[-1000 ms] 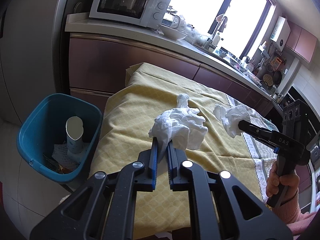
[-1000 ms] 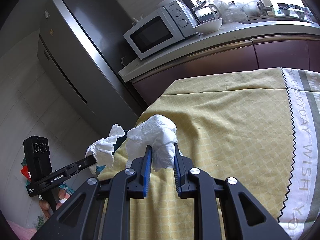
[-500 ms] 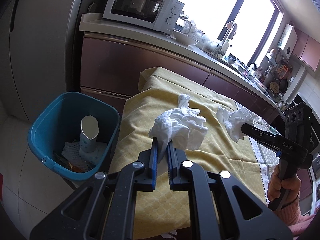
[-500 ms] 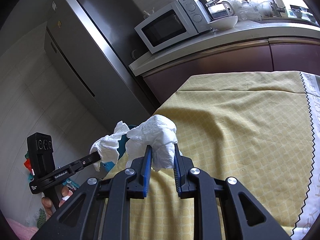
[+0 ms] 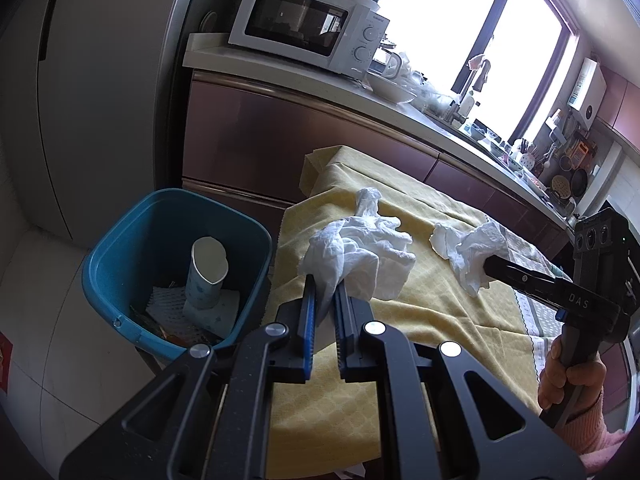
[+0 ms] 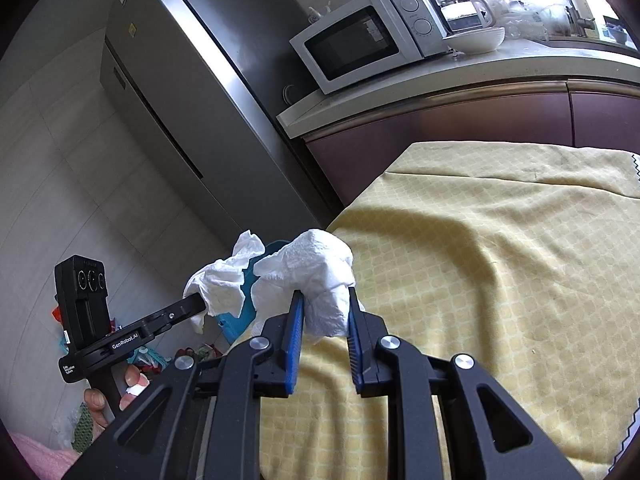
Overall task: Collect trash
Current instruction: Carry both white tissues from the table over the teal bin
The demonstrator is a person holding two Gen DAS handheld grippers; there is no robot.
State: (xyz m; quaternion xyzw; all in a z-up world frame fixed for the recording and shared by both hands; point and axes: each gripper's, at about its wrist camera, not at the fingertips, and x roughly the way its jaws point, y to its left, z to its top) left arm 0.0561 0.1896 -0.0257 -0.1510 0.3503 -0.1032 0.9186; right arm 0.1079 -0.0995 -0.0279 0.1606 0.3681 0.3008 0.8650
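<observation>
While the blue bin (image 5: 132, 276) sits at lower left of the left wrist view with a paper cup (image 5: 206, 272) inside, the left gripper (image 5: 326, 296) pinches a crumpled tissue (image 5: 360, 252) at centre over the yellow tablecloth (image 5: 440, 312); at right, the right gripper (image 6: 322, 308) pinches a second tissue (image 6: 316, 280).

The white microwave (image 6: 368, 40), upper centre of the right wrist view, reads "Galanz". The left gripper (image 6: 196, 304), lower left there, reads "GenRobot.AI". In the left wrist view, the right gripper (image 5: 486, 268) at the right edge reads "DAS".
</observation>
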